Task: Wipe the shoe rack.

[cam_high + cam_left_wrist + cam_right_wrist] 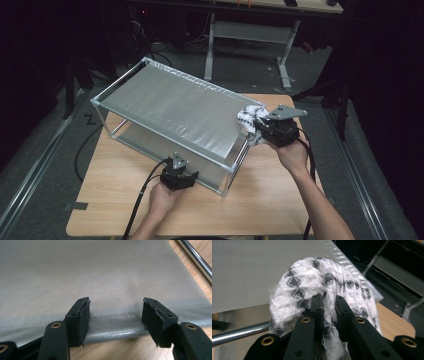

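A metal-framed rack (102,107) with two grey fabric shelves stands on the wooden table (260,200). My right gripper (258,128) is at the right end of the top shelf (170,105), shut on a white cloth with a black pattern (247,119). In the right gripper view the cloth (307,282) bulges over the shut gripper (329,302), beside the shelf's edge. My left gripper (179,170) rests at the rack's near side. In the left gripper view it (116,315) stands open, its jaws either side of the stitched hem of the lower shelf's fabric (100,277), gripping nothing.
A frame rod (197,260) runs along the lower shelf's right side, and another rod (239,332) passes below the cloth. Bare wood lies in front of the rack and to its right. A desk's white legs (285,50) stand on the dark floor behind the table.
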`<state>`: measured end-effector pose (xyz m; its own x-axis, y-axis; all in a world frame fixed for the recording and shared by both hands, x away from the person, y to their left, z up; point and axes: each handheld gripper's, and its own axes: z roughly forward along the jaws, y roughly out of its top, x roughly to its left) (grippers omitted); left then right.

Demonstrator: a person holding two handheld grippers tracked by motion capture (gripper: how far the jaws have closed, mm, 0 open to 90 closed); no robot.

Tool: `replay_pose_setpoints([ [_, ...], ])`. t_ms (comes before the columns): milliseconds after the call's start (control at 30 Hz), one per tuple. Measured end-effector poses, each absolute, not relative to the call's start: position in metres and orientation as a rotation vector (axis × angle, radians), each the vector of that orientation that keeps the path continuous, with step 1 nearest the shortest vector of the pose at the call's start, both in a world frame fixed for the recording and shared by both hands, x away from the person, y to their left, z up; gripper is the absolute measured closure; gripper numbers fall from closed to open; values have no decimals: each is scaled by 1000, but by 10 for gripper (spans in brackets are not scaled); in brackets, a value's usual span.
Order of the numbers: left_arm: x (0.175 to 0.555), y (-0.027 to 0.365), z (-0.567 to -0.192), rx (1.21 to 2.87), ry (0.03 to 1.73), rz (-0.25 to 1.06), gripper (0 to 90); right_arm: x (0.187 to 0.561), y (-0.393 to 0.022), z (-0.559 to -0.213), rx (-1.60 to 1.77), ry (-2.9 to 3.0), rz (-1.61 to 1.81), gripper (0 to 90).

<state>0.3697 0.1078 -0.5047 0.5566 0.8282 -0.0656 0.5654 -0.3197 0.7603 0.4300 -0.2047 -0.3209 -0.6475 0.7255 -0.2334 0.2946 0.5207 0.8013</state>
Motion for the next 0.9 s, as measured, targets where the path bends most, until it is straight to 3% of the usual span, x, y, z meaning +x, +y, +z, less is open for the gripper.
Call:
replay_pose_setpoints([
  [633, 370, 108, -505, 2024, 1118, 436, 398, 484, -222, -317, 1068, 2107, 930, 799],
  [900, 370, 108, -505, 2025, 1117, 436, 398, 463, -212, -320, 964, 2153, 945, 800],
])
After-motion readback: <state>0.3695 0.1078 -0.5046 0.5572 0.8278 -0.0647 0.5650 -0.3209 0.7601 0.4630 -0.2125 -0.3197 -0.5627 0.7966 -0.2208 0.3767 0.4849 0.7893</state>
